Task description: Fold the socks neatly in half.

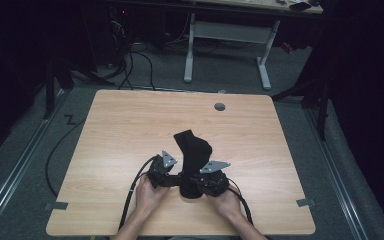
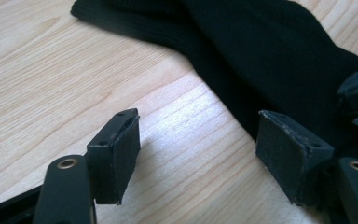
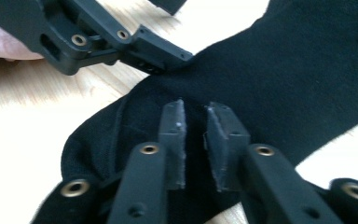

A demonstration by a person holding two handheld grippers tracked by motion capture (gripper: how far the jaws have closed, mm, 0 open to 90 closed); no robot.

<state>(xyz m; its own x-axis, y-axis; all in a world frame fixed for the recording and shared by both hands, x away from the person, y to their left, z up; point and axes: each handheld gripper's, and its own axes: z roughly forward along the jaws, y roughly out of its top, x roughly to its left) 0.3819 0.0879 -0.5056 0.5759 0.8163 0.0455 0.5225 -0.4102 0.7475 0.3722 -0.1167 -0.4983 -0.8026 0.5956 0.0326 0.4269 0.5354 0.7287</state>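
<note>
Your left gripper (image 2: 196, 154) gapes beside the black sock (image 1: 192, 150); your right gripper (image 3: 195, 140) nearly closed over it, sock still flat, unlifted.

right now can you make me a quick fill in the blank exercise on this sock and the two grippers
1. The sock on the table is ____ in colour.
2. In its own view, the left gripper has its jaws wide ____, bare wood showing between them.
3. The right gripper has its jaws nearly closed, over the ____.
4. The round grey hole sits near the table's ____ edge.

Missing words: black; open; sock; far
</note>
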